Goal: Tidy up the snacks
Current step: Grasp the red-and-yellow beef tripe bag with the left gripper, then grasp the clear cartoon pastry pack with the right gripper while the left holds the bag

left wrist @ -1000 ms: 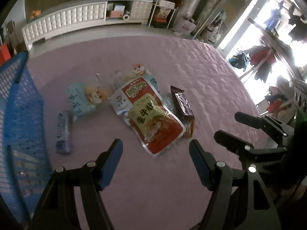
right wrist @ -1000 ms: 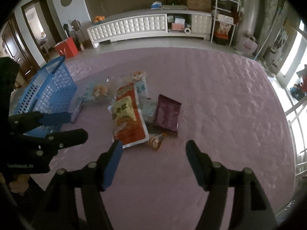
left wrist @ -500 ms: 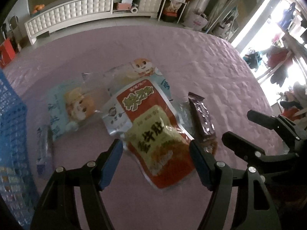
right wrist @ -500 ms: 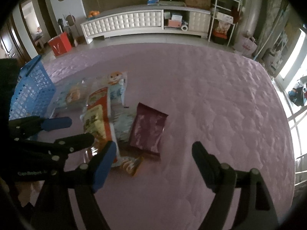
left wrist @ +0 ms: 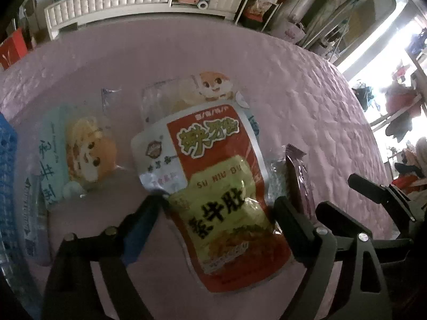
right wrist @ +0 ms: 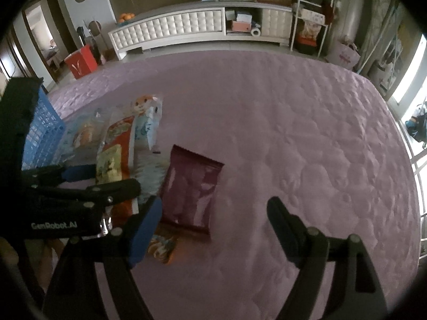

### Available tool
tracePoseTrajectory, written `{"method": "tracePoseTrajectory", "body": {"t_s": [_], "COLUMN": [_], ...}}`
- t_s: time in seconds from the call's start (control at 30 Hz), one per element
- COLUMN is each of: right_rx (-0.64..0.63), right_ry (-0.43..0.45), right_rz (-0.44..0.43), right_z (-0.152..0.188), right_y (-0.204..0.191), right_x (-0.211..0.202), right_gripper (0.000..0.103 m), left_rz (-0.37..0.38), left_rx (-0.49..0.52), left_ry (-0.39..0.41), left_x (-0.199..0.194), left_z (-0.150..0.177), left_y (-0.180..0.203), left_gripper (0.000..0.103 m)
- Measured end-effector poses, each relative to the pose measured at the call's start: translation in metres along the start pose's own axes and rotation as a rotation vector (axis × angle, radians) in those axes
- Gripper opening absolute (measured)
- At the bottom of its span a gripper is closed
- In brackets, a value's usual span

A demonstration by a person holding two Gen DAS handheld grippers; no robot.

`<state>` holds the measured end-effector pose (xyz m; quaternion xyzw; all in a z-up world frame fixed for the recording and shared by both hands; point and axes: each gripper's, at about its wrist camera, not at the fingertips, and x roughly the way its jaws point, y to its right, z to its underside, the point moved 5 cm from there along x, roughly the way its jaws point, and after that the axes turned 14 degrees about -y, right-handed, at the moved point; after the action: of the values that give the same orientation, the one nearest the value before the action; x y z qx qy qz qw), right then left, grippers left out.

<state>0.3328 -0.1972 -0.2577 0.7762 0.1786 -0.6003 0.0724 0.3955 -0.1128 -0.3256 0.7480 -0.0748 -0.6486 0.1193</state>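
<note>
Item: red snack pouch (left wrist: 213, 186), flat on the pink quilt (left wrist: 307, 93); landmark for this entry.
Long axis: runs away from the left gripper (left wrist: 216, 208), tilted slightly.
Left gripper: nearer; jaws apart, just widened, straddling the pouch's near half, not pressing.
Right gripper (right wrist: 213, 213): jaws apart, beside the maroon packet (right wrist: 190, 192), right of the pouch.
Blue basket (right wrist: 40, 133): left of the pouch.

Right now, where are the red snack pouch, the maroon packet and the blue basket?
red snack pouch (left wrist: 213, 186), left wrist view, on the yellow panel at its middle.
maroon packet (right wrist: 190, 189), right wrist view, on the centre of its front.
blue basket (right wrist: 42, 130), right wrist view, on its lattice side wall.
</note>
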Motion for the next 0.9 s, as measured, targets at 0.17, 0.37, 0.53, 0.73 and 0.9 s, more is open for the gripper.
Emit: {"method": "tracePoseTrajectory", "body": {"t_s": [0.17,0.37,0.53,0.73,0.9], "right_rx": [0.013,0.021,0.028,0.027,0.022], "right_ry": [-0.006,-0.022,-0.014,-0.014,-0.011], "right_rz": [-0.005,-0.013,-0.035,-0.043,-0.035], "right_z": [0.0,0.004,0.006,0.006,0.003], "right_y": [0.003,0.002,0.002,-0.003,-0.006], "right_x": [0.002,0.002,-0.005,-0.011,-0.016], "right_gripper": [0.084,0.084,0.084,0.084,0.084], "left_rz": [-0.003,0.056,0.045,0.025,0.027], "left_rx": [0.0,0.032,0.054,0.1,0.109], "left_ry": [0.016,0.005,0.004,0.045,0.101], "left_x": [0.001,-0.002,-0.013,-0.031,-0.055], "left_z": [0.001,0.008,0.014,0.027,0.028], "left_y": [0.003,0.005,0.006,0.012,0.007], "left_gripper": [0.077,0.046,0.04,0.038,0.037]}}
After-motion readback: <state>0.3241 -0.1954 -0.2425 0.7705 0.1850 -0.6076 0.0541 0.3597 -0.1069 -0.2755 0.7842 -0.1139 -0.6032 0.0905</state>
